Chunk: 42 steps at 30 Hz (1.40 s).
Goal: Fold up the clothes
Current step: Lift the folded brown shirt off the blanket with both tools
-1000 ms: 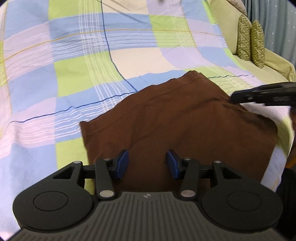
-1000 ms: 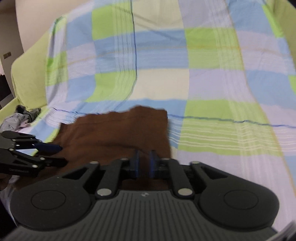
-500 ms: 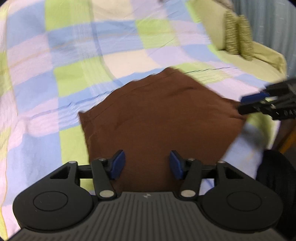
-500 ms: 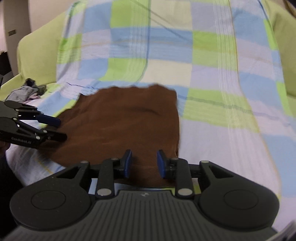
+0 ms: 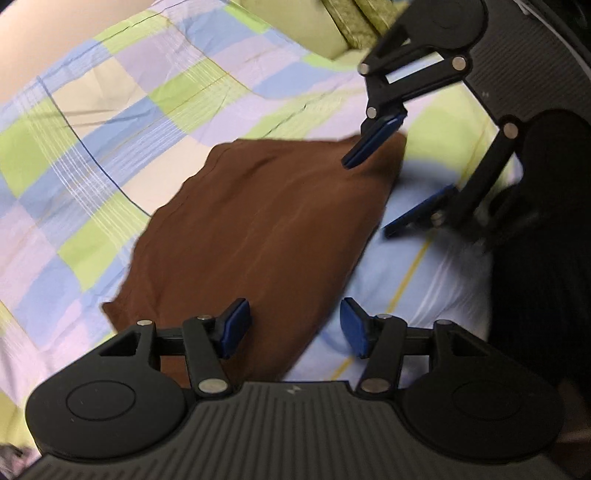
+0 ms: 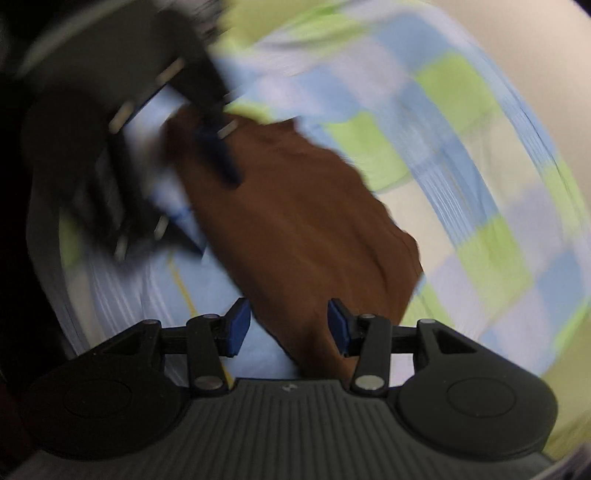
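A folded brown cloth [image 5: 266,218] lies flat on the checked bedsheet [image 5: 110,122]; it also shows in the right wrist view [image 6: 303,221]. My left gripper [image 5: 291,328] is open over the cloth's near edge, holding nothing. My right gripper [image 6: 284,325] is open over the opposite edge of the cloth, empty. In the left wrist view the right gripper [image 5: 399,181] appears at the cloth's far right corner, jaws wide apart. In the blurred right wrist view the left gripper [image 6: 199,188] appears at the upper left.
Green patterned cushions [image 5: 354,14] sit at the head of the bed. The sheet's pale blue edge [image 5: 413,280] drops off on the right beside a dark shape [image 5: 546,258].
Both grippers have swung inward to face each other across the cloth. The right gripper went from shut to wide open; the left one opened wider. The cloth stays flat.
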### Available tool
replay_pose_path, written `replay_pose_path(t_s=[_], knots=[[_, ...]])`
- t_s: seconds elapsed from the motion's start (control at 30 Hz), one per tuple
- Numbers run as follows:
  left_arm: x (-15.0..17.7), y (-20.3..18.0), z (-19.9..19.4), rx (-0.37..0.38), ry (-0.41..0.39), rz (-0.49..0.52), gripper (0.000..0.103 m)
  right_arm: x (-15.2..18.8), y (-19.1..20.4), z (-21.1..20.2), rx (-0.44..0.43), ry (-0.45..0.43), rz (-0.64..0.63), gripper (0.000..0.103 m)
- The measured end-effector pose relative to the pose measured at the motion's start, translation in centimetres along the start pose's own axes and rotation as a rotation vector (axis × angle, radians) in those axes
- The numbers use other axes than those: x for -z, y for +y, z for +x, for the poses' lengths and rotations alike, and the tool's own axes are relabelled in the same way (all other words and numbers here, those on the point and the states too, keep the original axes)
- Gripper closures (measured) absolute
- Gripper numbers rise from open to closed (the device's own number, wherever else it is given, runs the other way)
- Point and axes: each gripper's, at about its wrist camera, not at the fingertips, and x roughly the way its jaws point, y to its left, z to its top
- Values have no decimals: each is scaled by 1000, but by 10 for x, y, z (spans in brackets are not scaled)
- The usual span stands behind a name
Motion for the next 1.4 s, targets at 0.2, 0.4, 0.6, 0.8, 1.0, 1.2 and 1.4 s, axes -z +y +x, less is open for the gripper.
replay_pose_path(t_s=[0.2,0.4,0.6,0.8,1.0,1.2,1.4], knots=[[15,12,-1,-59,39,73,44,27,-12,11,45,45,-114,62],[2,-19,7,-69,1,224,47,30,4,19,79,5,-300,70],[12,-2,10,-61,46,162,51,47,-10,23,68,19,-250,80],[11,-19,19,-65,77,282,85,45,2,32,84,54,-268,88],[10,-4,-14,-76,65,296,100,33,-2,2,126,18,-205,94],[12,7,-52,-60,31,323,100,18,0,-44,165,-21,-155,94],[-8,17,-76,-43,13,322,100,16,-5,-62,186,-22,-125,94]])
